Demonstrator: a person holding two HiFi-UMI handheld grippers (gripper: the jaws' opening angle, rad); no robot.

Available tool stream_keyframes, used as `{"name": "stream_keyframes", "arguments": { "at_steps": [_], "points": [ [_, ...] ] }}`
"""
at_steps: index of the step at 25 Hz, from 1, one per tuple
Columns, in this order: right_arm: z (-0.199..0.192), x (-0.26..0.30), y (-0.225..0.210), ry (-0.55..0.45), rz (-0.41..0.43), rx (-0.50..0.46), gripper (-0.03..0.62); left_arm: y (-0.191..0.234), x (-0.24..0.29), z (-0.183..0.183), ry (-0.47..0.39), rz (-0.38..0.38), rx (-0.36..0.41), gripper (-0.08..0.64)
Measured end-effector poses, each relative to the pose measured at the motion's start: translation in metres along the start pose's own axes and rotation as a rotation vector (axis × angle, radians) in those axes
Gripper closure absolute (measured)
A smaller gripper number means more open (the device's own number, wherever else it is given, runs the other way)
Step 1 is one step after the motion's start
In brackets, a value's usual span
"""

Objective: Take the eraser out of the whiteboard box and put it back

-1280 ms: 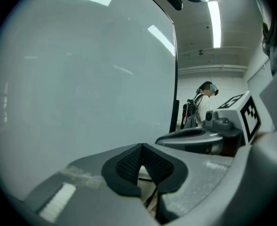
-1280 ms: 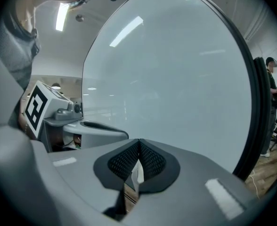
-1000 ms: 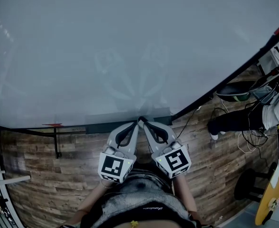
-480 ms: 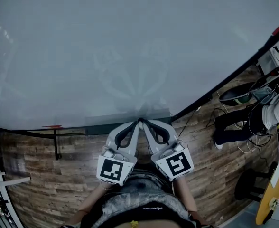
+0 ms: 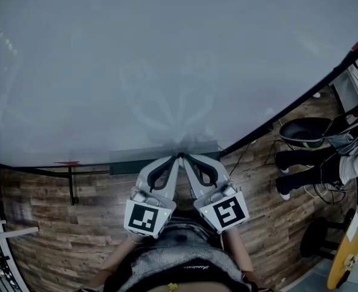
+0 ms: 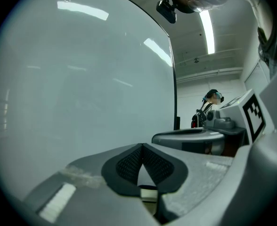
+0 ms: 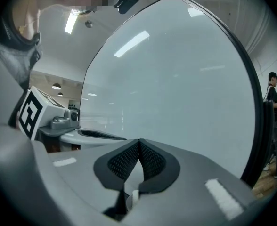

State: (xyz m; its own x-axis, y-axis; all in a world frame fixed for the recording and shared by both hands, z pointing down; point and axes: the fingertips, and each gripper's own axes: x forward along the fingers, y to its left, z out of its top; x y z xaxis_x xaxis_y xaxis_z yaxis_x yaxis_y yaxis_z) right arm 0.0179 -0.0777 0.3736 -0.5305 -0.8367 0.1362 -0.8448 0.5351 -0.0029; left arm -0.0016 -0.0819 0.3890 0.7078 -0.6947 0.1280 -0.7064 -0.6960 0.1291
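Big whiteboard [image 5: 167,59] fills the top, wood floor [image 5: 51,224] lies below. The dark whiteboard box [image 5: 127,164] runs along the board's bottom edge. L gripper [image 5: 176,157] & R gripper [image 5: 185,157] sit side by side, tips close together, right over the box. Both have jaws shut tight w/ nothing in them. Can't make out the eraser in any view.

A large whiteboard [image 5: 167,53] fills the head view from nine round to two o'clock. Wood-plank floor [image 5: 51,224] lies at seven. A bystander's dark-trousered legs [image 5: 307,158] stand at three, with a yellow disc [image 5: 349,248] at four.
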Motion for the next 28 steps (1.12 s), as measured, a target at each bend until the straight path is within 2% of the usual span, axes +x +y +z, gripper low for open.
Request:
{"name": "stream_keyframes", "arguments": {
  "at_steps": [28],
  "points": [
    [-0.0070,-0.0003,0.0002,0.046,-0.004,-0.028,0.592,-0.0002,0.0004,-0.0064,0.026,0.003,0.026,0.560]
  ]
}}
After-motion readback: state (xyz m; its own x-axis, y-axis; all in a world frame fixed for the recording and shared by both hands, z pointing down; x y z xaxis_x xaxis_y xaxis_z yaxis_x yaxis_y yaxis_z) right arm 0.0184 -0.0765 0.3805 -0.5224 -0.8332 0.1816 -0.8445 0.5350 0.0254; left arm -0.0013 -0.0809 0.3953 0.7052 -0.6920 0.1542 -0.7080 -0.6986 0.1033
